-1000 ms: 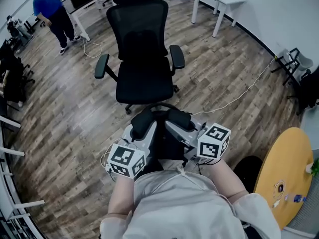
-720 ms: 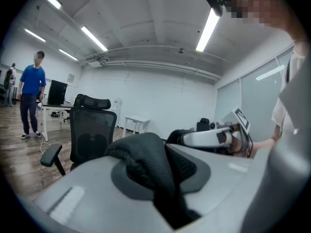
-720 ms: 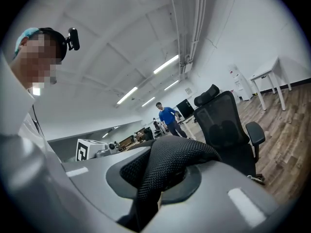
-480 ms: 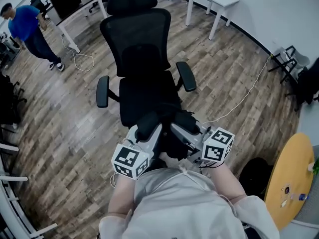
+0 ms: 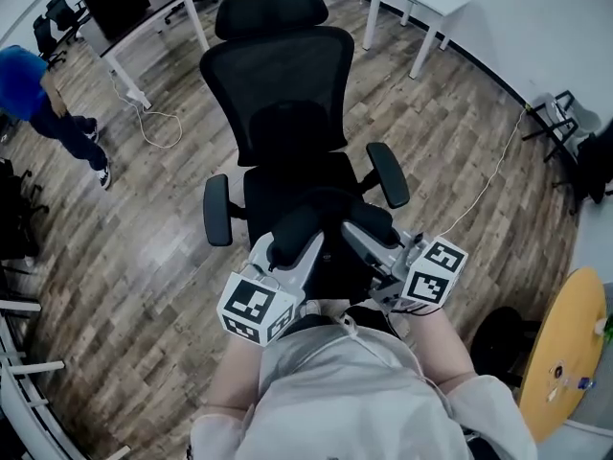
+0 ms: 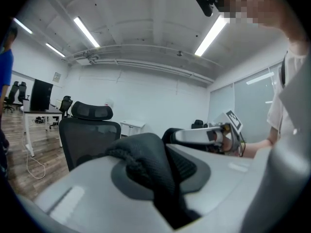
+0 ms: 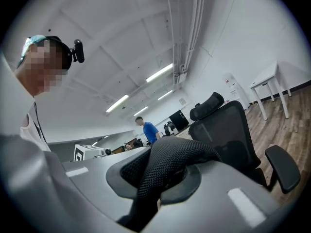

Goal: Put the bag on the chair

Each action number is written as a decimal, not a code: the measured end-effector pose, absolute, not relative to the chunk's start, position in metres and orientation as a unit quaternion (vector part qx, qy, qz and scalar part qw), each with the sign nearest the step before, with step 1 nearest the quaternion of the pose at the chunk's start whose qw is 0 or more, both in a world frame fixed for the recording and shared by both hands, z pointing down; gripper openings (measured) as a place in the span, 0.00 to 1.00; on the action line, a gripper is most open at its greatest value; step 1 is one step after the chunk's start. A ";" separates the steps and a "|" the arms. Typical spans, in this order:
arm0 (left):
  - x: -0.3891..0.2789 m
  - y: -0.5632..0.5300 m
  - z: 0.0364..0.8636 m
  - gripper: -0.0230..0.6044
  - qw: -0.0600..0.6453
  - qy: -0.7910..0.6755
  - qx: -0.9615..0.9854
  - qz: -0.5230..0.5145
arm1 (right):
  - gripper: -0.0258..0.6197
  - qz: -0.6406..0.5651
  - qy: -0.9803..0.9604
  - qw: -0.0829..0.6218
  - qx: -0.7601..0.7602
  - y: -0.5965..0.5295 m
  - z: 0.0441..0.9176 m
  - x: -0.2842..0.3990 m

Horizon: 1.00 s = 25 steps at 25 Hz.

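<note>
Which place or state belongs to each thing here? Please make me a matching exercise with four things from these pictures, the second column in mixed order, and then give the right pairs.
Things:
1. black mesh office chair
2. black fabric bag with mesh straps
3. round yellow table
4. person in a blue top

Places or states:
A. lower right edge of the head view
B. far left edge of the head view
C. held by the left claw and the right claw, one strap in each
D. straight ahead, backrest on the far side

Pairs: 1-D, 2-C, 3-A, 4-B
</note>
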<state>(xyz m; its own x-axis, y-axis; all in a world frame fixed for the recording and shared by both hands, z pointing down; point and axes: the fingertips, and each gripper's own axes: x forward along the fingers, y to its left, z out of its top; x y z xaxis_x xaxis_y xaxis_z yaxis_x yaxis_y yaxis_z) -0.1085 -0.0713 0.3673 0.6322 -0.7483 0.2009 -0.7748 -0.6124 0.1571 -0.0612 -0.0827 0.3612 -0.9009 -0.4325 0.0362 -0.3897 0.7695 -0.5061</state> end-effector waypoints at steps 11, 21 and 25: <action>-0.137 -0.123 0.350 0.16 0.101 -0.442 0.890 0.043 | 0.11 -0.259 0.943 0.047 -0.202 -0.135 0.346 -0.087; -0.167 -0.227 0.346 0.16 0.112 -0.471 0.874 0.046 | 0.11 -0.260 0.950 0.039 -0.168 -0.243 0.340 -0.118; -0.174 -0.261 0.345 0.16 0.115 -0.476 0.871 0.048 | 0.11 -0.267 0.950 0.034 -0.160 -0.280 0.339 -0.126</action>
